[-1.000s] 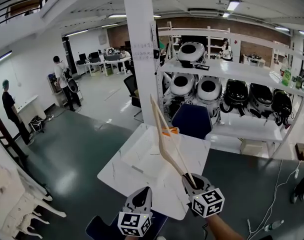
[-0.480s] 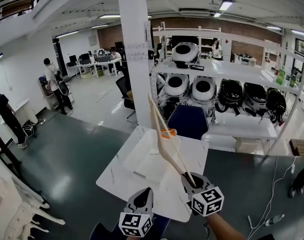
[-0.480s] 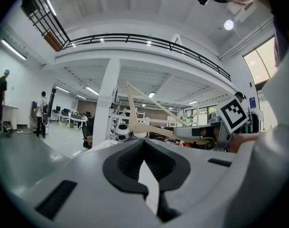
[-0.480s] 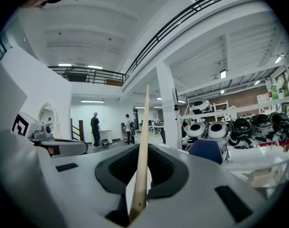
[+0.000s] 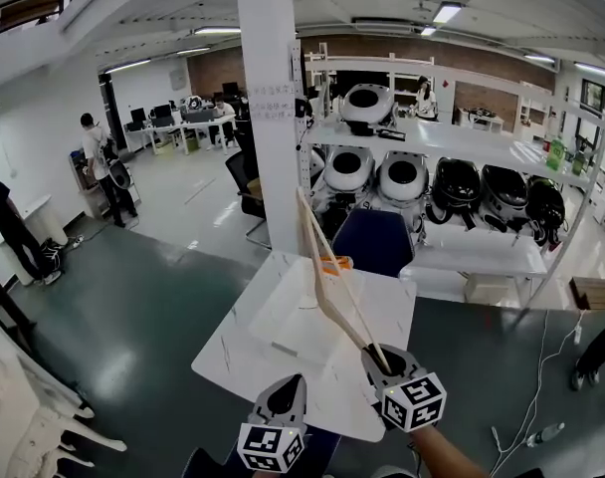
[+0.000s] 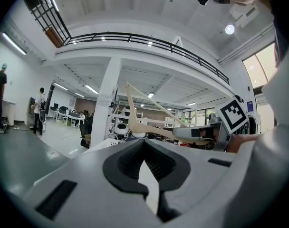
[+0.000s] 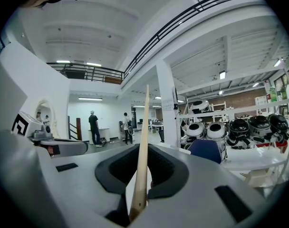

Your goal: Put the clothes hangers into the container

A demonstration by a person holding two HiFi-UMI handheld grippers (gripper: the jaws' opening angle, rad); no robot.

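In the head view, the hanger's (image 5: 330, 302) lower end was hidden within the right hand-held gripper (image 5: 382, 364). An orange item (image 5: 335, 262) on the surface (image 5: 243, 337) was too small to identify.

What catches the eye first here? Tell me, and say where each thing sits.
A pale wooden clothes hanger stands out, gripped at its end by the right gripper and slanting up over the white table. The left gripper beside it is shut on nothing. Behind the table, a white shelf holds round white and black casings.
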